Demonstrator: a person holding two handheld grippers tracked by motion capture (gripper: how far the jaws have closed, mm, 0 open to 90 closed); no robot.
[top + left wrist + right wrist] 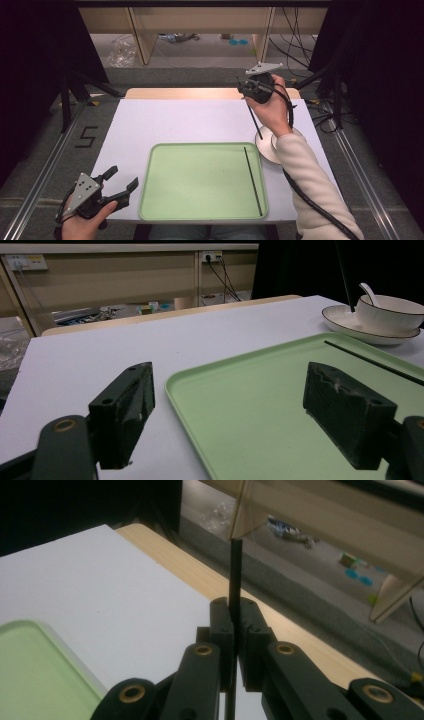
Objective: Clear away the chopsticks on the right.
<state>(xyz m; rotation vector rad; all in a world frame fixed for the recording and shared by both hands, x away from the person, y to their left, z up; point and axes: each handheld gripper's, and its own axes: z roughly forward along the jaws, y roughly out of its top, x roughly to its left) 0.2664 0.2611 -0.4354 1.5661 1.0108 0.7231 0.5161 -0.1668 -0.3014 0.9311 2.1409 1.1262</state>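
Observation:
My right gripper [248, 90] is raised over the table's far right, shut on a thin black chopstick [254, 117] whose lower end hangs toward a white plate [264, 150]. In the right gripper view the jaws [234, 609] press together on that chopstick [235, 565], which stands up between them. A second black chopstick [253, 180] lies along the right side of the green tray [200, 215]. My left gripper [122, 178] rests open at the near left corner, beside the tray. In the left gripper view, nothing lies between the jaws [230, 375], which frame the tray's rim [172, 385].
A white bowl [387, 315] with a spoon [369, 291] stands on the plate [345, 322] right of the tray, partly behind the person's right forearm [300, 170]. The white mat [175, 120] covers the table. Wooden shelving [145, 35] stands beyond the far edge.

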